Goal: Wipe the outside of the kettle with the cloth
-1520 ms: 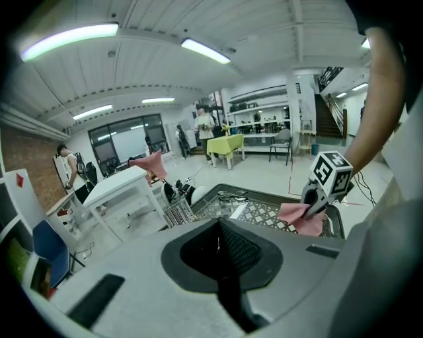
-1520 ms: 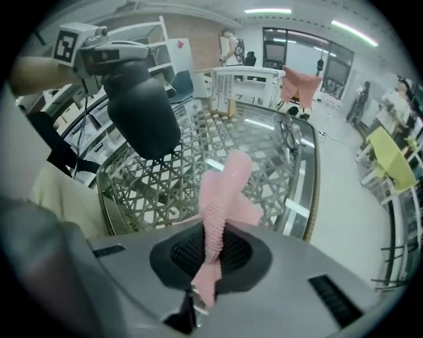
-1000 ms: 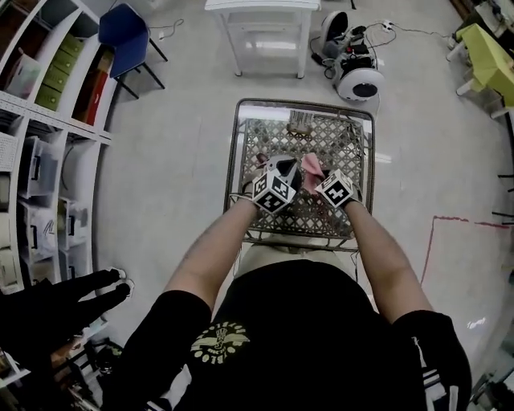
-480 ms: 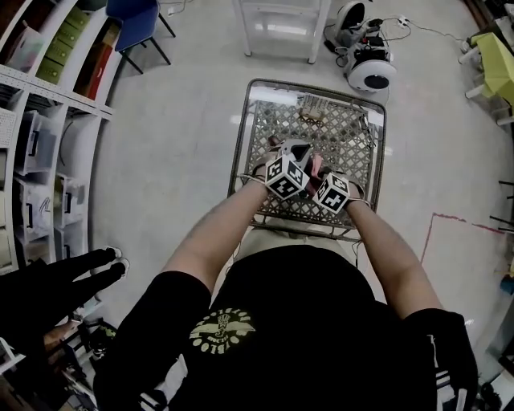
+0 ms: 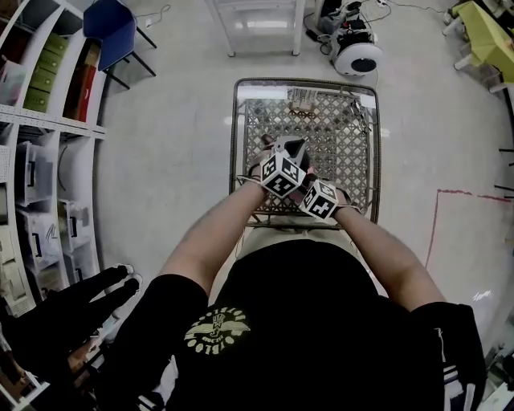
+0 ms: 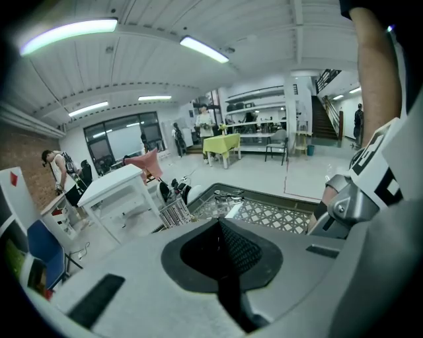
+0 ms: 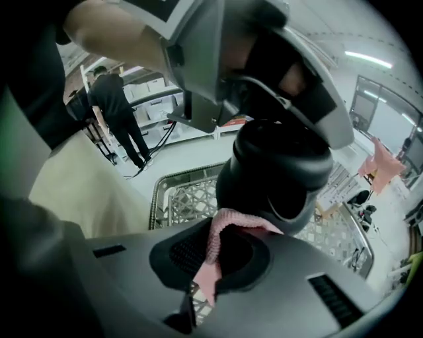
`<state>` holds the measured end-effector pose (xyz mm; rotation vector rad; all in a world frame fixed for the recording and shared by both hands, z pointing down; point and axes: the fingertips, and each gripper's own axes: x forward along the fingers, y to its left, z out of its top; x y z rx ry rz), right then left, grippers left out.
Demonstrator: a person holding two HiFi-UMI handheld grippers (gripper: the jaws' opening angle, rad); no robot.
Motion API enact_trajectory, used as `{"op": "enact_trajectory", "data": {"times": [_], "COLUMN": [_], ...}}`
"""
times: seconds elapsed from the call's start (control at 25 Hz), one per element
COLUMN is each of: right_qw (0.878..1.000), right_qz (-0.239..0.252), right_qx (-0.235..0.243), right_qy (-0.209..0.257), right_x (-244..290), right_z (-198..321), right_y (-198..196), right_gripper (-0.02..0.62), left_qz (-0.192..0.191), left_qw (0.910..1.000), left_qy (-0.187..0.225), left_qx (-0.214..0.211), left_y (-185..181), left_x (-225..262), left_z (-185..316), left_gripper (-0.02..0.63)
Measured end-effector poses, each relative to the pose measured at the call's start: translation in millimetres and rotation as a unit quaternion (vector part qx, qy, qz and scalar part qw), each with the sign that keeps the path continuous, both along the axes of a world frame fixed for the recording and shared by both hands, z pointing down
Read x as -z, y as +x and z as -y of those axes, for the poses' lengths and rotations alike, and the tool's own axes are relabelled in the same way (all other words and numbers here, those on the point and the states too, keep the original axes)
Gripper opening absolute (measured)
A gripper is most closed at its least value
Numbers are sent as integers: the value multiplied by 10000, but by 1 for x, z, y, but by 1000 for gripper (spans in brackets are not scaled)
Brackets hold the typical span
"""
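The black kettle [image 7: 277, 171] fills the middle of the right gripper view, above the metal lattice table [image 5: 341, 136]. In the head view the marker cubes hide it. My left gripper [image 5: 281, 172] sits on the kettle's top and its grey body [image 7: 211, 53] looms over the lid. In its own view the jaws [image 6: 225, 247] look shut, and what they pinch is hidden. My right gripper [image 5: 320, 199] is close beside the left one, at its lower right. It is shut on the pink cloth [image 7: 228, 228], which lies against the kettle's side.
A small wire item [image 5: 301, 100] lies at the table's far edge. Beyond it stand a white table [image 5: 257, 12] and a round white device [image 5: 357, 52]. Shelves [image 5: 44, 120] and a blue chair [image 5: 112, 28] line the left. Red tape [image 5: 438, 217] marks the floor at right.
My right gripper has slid left with the cloth until its cube nearly touches the left one. The pink cloth no longer shows in the head view. The left gripper stayed in place.
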<state>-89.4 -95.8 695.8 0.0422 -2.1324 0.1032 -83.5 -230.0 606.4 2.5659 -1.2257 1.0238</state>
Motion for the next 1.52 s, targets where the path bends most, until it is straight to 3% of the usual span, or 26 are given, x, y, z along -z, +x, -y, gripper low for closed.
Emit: {"op": "enact_trajectory", "data": {"times": [0.4, 0.68, 0.96, 1.52], "right_qw": [9986, 9992, 9979, 9953], "right_qz": [507, 274, 2, -677], "right_qx": [-98, -247, -645, 188], "right_qy": [-87, -149, -68, 668], "right_x": [19, -2, -17, -38], "right_z": [-12, -9, 33, 102], "right_y": [-41, -8, 25, 44], "right_gripper": [15, 15, 15, 15], "left_qz": [-53, -70, -77, 3], "left_qw": [9999, 9999, 9999, 10000], "left_qy": [-73, -52, -108, 22], "left_qx": [-59, -106, -90, 3], "left_y": [0, 1, 1, 10], "left_x": [-1, 1, 1, -1], "left_z": [-2, -4, -2, -1], "left_gripper": [9, 9, 9, 9]}}
